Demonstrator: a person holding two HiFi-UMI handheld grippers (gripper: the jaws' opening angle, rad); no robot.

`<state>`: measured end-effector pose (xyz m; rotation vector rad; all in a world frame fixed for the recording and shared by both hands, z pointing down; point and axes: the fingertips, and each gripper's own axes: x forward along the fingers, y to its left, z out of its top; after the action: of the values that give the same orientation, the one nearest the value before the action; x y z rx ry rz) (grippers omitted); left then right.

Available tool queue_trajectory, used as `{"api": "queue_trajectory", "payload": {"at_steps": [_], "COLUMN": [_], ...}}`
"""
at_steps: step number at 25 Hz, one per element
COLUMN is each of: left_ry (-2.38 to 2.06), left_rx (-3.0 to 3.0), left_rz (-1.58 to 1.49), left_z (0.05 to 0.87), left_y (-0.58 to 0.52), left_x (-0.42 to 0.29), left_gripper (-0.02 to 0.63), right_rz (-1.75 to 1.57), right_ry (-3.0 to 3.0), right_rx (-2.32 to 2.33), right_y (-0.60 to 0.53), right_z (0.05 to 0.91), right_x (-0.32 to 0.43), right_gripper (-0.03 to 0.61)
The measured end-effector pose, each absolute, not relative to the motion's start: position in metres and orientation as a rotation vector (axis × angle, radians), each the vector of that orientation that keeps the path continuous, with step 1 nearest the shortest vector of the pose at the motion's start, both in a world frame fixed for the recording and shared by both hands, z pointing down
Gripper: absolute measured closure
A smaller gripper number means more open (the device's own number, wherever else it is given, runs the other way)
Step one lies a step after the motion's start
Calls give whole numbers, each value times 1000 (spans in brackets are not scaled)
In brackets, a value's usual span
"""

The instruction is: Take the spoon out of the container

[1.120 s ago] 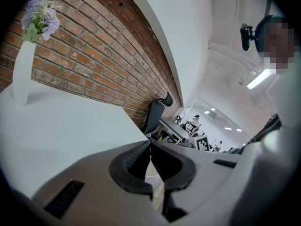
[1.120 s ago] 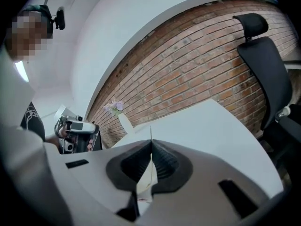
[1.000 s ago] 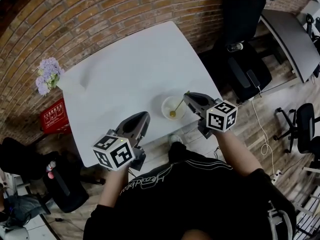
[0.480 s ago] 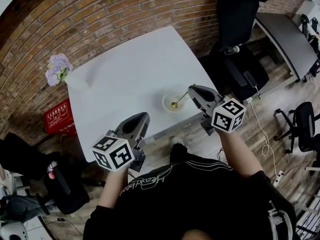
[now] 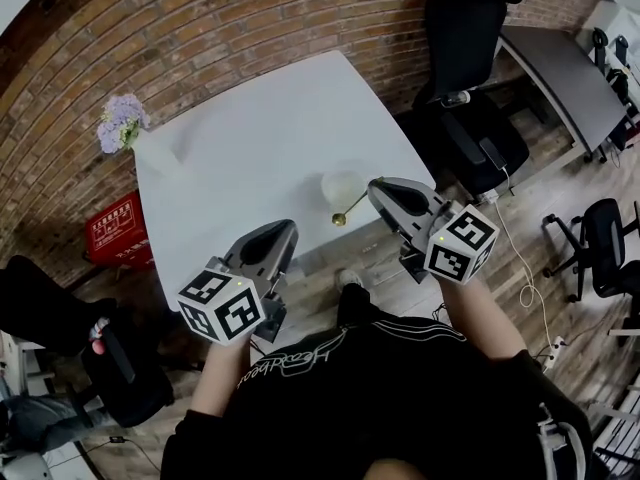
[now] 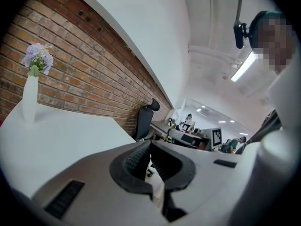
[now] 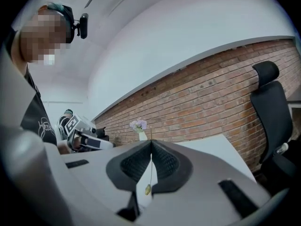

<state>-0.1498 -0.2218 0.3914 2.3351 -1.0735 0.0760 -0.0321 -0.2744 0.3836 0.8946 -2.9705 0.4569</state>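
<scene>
A small white container point(image 5: 341, 185) stands near the front edge of the white table point(image 5: 240, 128). In the head view my right gripper point(image 5: 371, 186) is shut on the handle of a thin golden spoon point(image 5: 348, 211). The spoon slants down to the left, and its bowl end hangs in front of the container, outside it. In the right gripper view the spoon point(image 7: 150, 168) runs up between the closed jaws of the right gripper point(image 7: 151, 142), bowl end nearest the camera. My left gripper point(image 5: 291, 226) hovers by the table's front edge, shut and empty, as the left gripper point(image 6: 149, 144) also appears in its own view.
A white vase of purple flowers point(image 5: 125, 128) stands at the table's far left corner. A black office chair point(image 5: 470, 78) and a grey desk point(image 5: 565, 68) are to the right. A red crate point(image 5: 112, 230) sits on the floor at the left.
My right gripper has pulled back toward me with the spoon. The spoon's bowl end has come up out of the container and now hangs in front of it. The left gripper has hardly moved.
</scene>
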Motion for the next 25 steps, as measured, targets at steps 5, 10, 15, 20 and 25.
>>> {"api": "queue_trajectory", "payload": {"at_steps": [5, 10, 15, 20, 25], "left_ry": [-1068, -1053, -1034, -1026, -1016], "left_rx": [2347, 2356, 2363, 2366, 2370], "left_rz": [83, 89, 99, 103, 107], "left_z": [394, 398, 399, 402, 403], "left_y": [-202, -187, -174, -168, -159], "left_x": [-149, -144, -140, -137, -131], "left_gripper": [609, 609, 609, 609, 609], "right_rz": [442, 469, 510, 495, 468], "right_ry": [-2973, -2964, -2962, -2986, -2962], "right_rx": [879, 900, 919, 911, 907], "right_y": [-241, -220, -203, -193, -182], "right_z": [387, 393, 394, 391, 394], "right_x": [-33, -29, -28, -29, -28], "right_gripper": [578, 578, 579, 579, 580]}}
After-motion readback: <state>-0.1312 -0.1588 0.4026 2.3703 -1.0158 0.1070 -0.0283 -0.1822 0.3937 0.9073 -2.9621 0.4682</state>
